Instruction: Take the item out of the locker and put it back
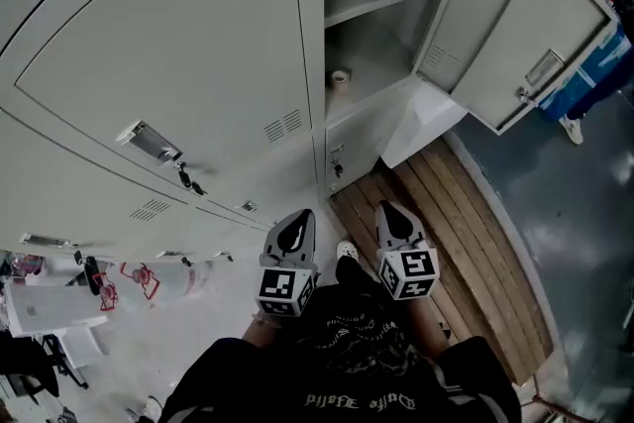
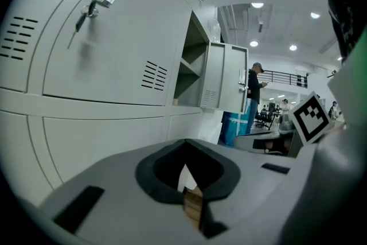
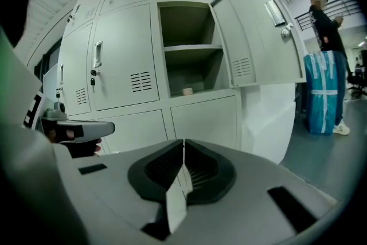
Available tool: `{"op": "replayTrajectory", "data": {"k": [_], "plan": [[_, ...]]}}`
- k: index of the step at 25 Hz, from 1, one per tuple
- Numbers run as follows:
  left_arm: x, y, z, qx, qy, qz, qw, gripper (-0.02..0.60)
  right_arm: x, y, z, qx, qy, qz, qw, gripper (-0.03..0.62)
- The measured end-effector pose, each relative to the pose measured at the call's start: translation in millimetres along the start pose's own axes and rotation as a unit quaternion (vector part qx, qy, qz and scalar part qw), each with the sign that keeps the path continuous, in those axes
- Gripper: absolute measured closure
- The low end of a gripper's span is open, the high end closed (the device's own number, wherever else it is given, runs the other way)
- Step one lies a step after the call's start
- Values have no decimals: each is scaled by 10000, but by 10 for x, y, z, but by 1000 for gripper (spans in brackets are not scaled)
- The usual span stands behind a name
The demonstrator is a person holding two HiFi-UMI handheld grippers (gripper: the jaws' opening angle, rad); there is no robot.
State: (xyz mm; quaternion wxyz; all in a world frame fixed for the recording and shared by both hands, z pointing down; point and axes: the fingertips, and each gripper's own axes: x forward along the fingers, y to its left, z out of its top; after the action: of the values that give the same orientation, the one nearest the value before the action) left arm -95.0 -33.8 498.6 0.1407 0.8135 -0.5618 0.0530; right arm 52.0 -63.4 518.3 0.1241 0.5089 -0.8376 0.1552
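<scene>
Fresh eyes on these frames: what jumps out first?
The one open grey metal locker door at upper right, in a bank of closed lockers. A small pale roll sits alone on the lower shelf inside. Below, the left gripper and right gripper hang side by side, jaws shut, empty.

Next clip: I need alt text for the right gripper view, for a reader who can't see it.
The right tool, shut and empty, points at a bank of grey lockers where one open locker has a small pale item on its floor, below a shelf. A person stands beside a blue object at far right.
</scene>
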Motion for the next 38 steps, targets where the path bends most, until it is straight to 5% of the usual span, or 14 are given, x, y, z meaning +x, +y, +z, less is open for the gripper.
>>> {"op": "replayTrajectory", "data": {"k": [12, 17, 27, 38], "plan": [[712, 50, 196, -178, 2, 480, 9987, 574, 606, -524, 561, -94, -184, 510, 9985, 583], [863, 64, 230, -249, -39, 720, 9971, 574, 807, -570, 786, -24, -250, 945, 9952, 467], [895, 189, 302, -227, -82, 975, 9949, 574, 1217, -397, 1396, -448, -533, 1313, 9889, 374], [923, 334, 366, -92, -27, 892, 9960, 574, 1704, -160, 1641, -1001, -23, 1453, 9843, 357]]}}
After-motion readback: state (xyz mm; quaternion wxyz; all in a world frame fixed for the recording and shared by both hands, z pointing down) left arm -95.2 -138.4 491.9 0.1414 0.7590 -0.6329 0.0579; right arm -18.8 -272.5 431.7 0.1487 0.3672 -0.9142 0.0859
